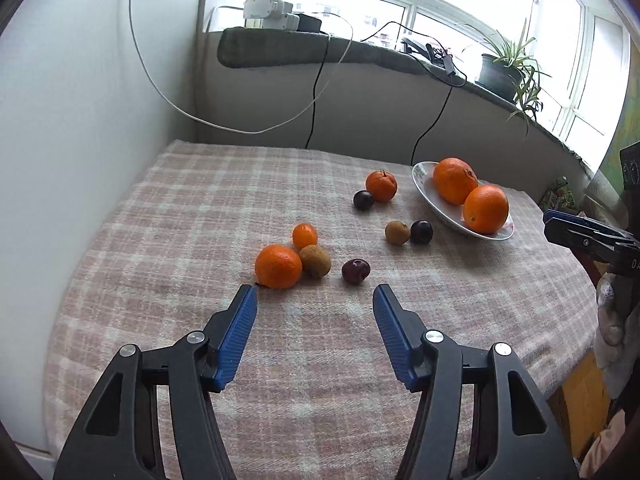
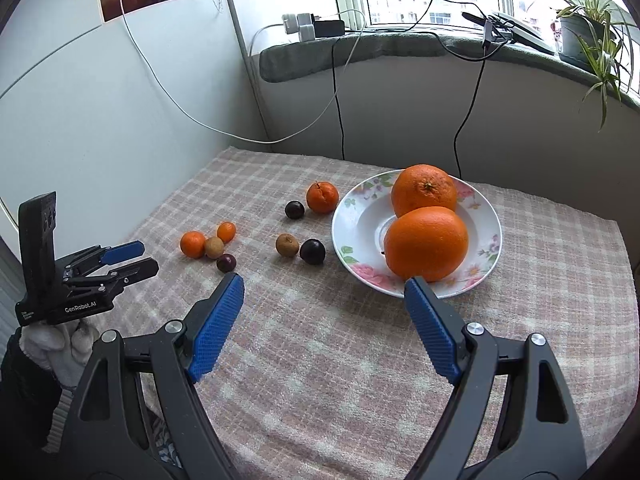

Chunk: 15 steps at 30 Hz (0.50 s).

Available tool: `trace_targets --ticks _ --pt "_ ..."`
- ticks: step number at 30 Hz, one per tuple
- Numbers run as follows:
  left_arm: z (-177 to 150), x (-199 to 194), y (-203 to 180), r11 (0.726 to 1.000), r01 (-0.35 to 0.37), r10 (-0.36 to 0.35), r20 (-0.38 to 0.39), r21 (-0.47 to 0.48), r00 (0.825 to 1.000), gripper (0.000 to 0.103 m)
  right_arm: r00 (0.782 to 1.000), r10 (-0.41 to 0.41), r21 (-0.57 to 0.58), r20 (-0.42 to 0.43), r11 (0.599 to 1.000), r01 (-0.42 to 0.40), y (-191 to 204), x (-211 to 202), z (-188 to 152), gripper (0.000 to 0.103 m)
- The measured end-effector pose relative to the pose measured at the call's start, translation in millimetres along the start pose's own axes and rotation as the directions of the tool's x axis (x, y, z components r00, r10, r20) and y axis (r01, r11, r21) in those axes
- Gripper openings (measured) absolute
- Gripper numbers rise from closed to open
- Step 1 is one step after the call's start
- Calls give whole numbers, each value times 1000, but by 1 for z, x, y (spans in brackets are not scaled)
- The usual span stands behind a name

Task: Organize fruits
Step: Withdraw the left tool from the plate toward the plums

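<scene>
A flowered white plate [image 2: 360, 216] holds two big oranges [image 2: 426, 242]; it also shows in the left wrist view [image 1: 424, 178]. Loose on the plaid cloth lie a mandarin [image 1: 279, 266], a small mandarin [image 1: 305, 236], a brown kiwi [image 1: 315, 261] and a dark plum [image 1: 355, 271], just ahead of my open, empty left gripper [image 1: 316, 294]. Farther off lie another mandarin [image 1: 381, 186], two plums [image 1: 363, 200] [image 1: 421, 232] and a brown fruit [image 1: 397, 233]. My right gripper [image 2: 320, 282] is open and empty, just short of the plate.
The table [image 1: 200, 208] stands in a corner, with a wall on the left. A cushioned windowsill [image 1: 280, 50] behind holds chargers, hanging cables and a potted plant [image 1: 504, 68]. The table's right edge drops off near the right gripper [image 1: 560, 224].
</scene>
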<state>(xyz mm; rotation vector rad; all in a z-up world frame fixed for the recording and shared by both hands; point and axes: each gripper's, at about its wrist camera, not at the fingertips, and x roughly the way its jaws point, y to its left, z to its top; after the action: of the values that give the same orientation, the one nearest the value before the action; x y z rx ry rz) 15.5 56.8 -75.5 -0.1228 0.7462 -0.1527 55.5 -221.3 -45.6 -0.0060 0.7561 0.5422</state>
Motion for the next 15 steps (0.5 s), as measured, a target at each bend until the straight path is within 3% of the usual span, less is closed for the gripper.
trace_targets --ticks 9,15 --pt "2 13 23 1000 9 -10 -29 -26 1000 41 997 67 -68 -48 995 -70 37 27 0 84" --pt "5 26 31 998 37 -39 -48 -57 998 38 987 122 -81 -107 988 -131 55 57 0 68"
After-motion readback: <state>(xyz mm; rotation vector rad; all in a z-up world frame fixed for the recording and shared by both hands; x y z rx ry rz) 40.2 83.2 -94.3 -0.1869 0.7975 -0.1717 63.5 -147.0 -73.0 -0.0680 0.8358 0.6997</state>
